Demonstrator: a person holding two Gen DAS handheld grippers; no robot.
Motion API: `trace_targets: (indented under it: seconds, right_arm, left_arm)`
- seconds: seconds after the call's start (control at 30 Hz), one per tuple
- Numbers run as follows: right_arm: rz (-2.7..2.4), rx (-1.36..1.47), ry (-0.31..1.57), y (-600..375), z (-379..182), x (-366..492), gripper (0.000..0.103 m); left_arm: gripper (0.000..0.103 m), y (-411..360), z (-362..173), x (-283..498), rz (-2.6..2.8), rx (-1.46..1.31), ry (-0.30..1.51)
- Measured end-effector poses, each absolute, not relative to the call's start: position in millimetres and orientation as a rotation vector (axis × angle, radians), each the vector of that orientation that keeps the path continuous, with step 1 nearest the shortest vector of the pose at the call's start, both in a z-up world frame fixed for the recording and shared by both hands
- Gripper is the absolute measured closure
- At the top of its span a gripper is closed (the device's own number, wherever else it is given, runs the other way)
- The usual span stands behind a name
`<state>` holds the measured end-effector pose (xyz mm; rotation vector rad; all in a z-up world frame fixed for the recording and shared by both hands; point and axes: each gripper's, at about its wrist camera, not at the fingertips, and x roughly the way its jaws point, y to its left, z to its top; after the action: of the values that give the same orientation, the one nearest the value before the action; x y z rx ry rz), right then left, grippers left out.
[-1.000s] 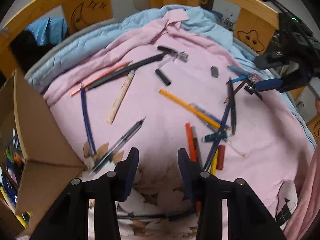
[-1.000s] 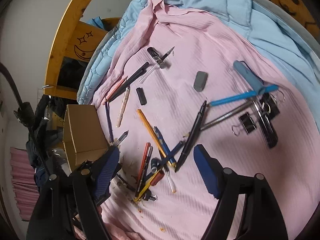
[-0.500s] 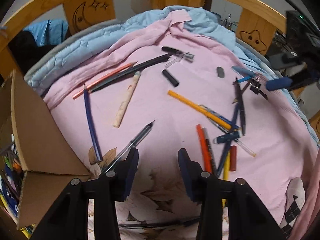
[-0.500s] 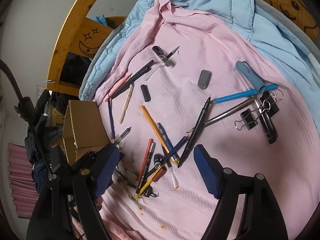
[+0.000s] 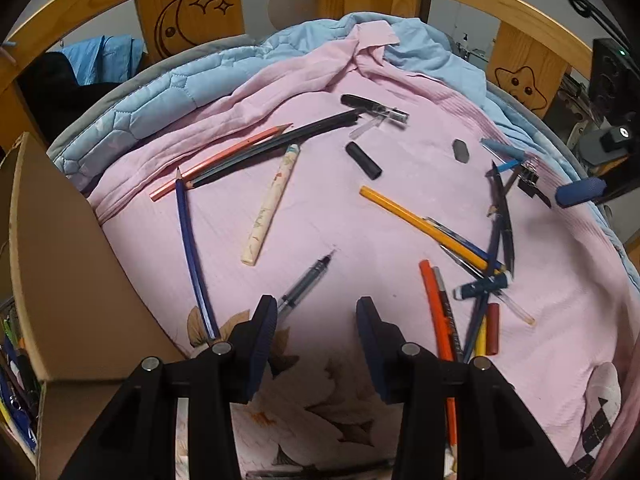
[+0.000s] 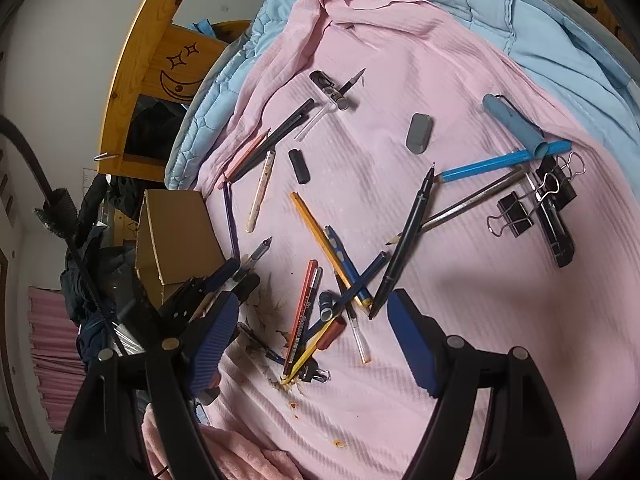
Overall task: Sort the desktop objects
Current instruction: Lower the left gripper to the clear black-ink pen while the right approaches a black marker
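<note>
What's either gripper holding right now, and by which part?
Nothing. The left gripper is open, the clear pen lying loose by its left finger. The right gripper hangs open above the pile.

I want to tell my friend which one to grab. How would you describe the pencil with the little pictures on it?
Start at the cardboard box on the pink sheet. Just past the dark blue pencil beside it lies the cream pencil. It is the only pale one, with small printed patterns, and it touches nothing else.

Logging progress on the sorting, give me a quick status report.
Left gripper open, empty, over clear gel pen. Right gripper open, empty, above pencil pile. Cardboard box close left; nothing blocking.
</note>
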<state>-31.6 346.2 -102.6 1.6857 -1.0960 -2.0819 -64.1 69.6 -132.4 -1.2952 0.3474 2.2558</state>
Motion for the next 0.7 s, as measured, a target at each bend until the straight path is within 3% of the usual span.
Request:
trace_targets:
  seconds: [0.5, 0.7]
  right_arm:
    - [-2.077, 1.689, -1.129, 351, -102, -32, 0.025]
    - [-2.080, 1.697, -1.174, 361, -107, -32, 0.025]
  left_arm:
    - [0.061, 80, -153, -78, 2.255, -1.322, 0.450]
    - [0.063, 77, -154, -83, 2.216, -1.388, 0.415]
